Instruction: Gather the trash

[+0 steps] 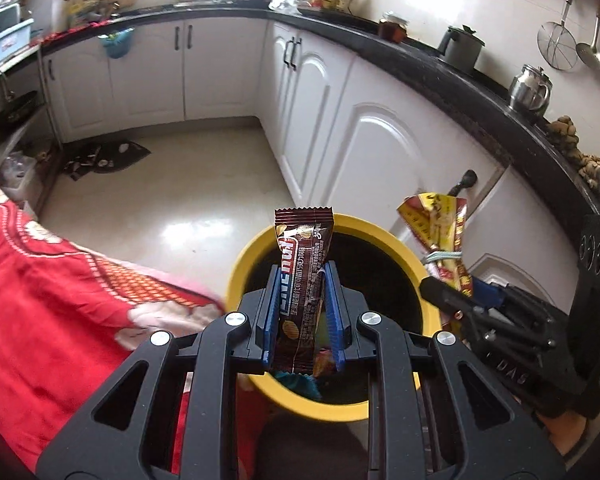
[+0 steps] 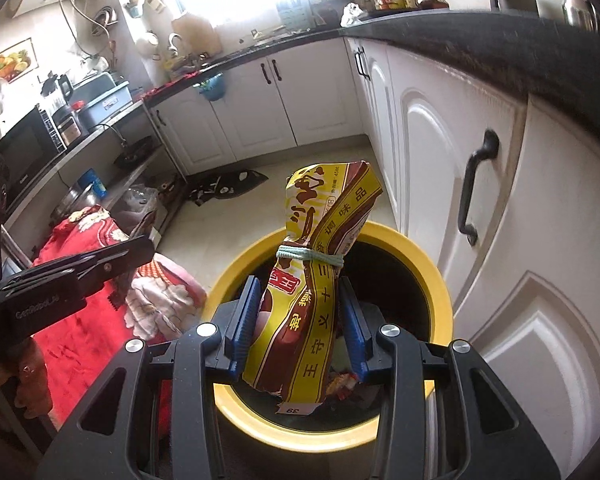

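Observation:
My left gripper [image 1: 302, 280] is shut on a brown snack bar wrapper [image 1: 303, 276] and holds it upright over a yellow-rimmed trash bin [image 1: 240, 268]. My right gripper [image 2: 302, 300] is shut on a yellow and brown seasoning packet [image 2: 312, 304] tied with a light green band, also over the bin [image 2: 440, 280]. In the left wrist view the right gripper [image 1: 456, 300] stands at the right with the packet [image 1: 440, 232]. In the right wrist view the left gripper [image 2: 112, 260] shows at the left. Some wrappers lie inside the bin.
A red patterned cloth [image 1: 40, 292] lies just left of the bin. White cabinets [image 1: 364, 152] under a black counter [image 1: 440, 68] stand close on the right, with a black door handle [image 2: 474, 188] near. A dark mat [image 1: 104, 156] lies on the pale floor.

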{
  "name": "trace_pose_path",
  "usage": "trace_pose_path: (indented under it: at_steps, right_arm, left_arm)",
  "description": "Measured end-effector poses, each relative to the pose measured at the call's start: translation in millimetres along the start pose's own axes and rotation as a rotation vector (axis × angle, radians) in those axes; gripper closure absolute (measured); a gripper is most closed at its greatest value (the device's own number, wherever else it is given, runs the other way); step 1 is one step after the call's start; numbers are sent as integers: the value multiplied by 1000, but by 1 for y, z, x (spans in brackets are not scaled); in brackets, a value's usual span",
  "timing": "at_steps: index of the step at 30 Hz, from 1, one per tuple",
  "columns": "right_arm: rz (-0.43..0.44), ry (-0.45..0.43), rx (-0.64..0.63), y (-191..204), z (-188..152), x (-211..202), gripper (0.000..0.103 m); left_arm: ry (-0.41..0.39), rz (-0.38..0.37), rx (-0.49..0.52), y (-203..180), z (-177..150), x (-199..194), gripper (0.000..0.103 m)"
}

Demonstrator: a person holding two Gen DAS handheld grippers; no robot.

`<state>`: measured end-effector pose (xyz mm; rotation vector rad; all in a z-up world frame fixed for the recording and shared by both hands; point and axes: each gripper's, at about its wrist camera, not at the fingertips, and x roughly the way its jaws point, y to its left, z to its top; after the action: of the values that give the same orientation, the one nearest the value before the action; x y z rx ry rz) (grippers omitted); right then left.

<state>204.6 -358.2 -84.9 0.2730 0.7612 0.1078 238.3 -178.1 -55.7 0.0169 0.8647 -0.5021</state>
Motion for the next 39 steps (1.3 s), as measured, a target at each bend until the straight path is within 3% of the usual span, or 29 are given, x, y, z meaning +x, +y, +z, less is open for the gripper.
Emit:
trace_pose_path:
  at_steps: [10,12,16,18,22,33,39]
  right_arm:
    - [-15,66,23,-8,-13,19,63]
    - [-25,69,29,-9,-13,20,45]
    - [-47,67,25,-7,-13,20,39]
    - [-57,63,24,-6,-14,19,33]
    - [-82,54,17,-5,-17,11,28]
    - [-139,-29,-9,2,-19,-26,10]
    - [-150,-81,-29,15,-17,-48,7]
  left_arm:
    - [26,-12,-8,-4,-2,27,83]
    - [22,-3,-25,0,-2,27,52]
    - [22,8,-49,8,-3,25,38]
    - [21,22,-55,11,-3,22,24]
    - [12,45,-74,20,-4,13,12]
    - [-32,108,-100,37,-11,-25,11]
    - [-72,147,-126,49,-18,-55,11]
